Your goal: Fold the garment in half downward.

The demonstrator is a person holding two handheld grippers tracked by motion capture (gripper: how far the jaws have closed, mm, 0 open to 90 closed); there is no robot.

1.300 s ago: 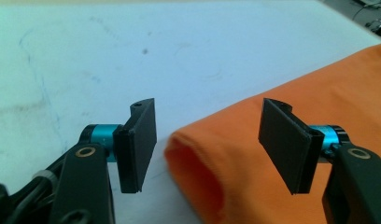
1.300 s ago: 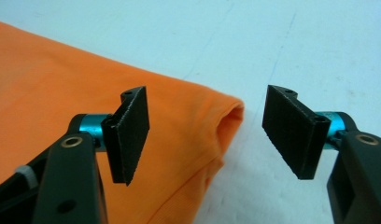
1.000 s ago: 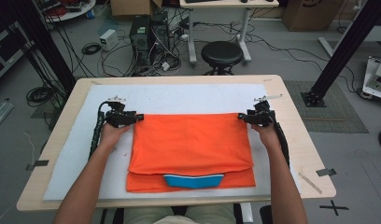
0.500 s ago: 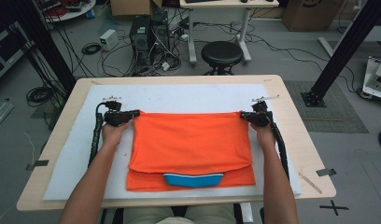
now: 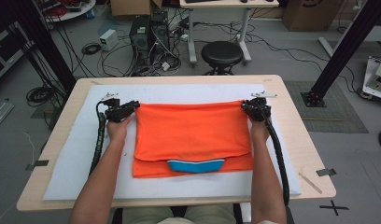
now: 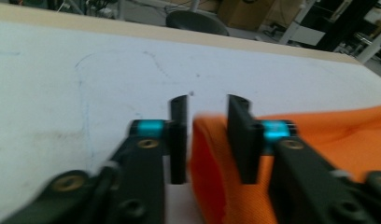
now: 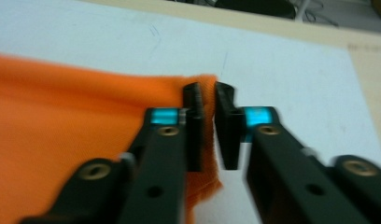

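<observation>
Folded orange fabric garment (image 5: pixel 193 133) with a blue collar band (image 5: pixel 196 165) is lying flat on the white foam mat (image 5: pixel 67 163) covering the light wooden counter (image 5: pixel 303 140), collar edge toward the person. Left tongs (image 5: pixel 132 108) are sitting at the garment's far left corner, right tongs (image 5: pixel 247 106) at its far right corner, both low on the mat.

In the left gripper view the left tongs (image 6: pixel 205 133) have just been opening: jaws standing narrowly apart, the orange corner fold (image 6: pixel 209 158) bulging up between them, the left jaw clear of the cloth, right jaw close against it; blur is hiding any contact.

In the right gripper view the right tongs (image 7: pixel 208 126) have also just been opening: a narrow gap, the orange edge (image 7: pixel 86 121) lying under and beside the left jaw, cloth edge showing in the gap, pads not pressing it.

Both forearms are resting along the garment's sides; black cables (image 5: pixel 99 140) are trailing back toward the person.
</observation>
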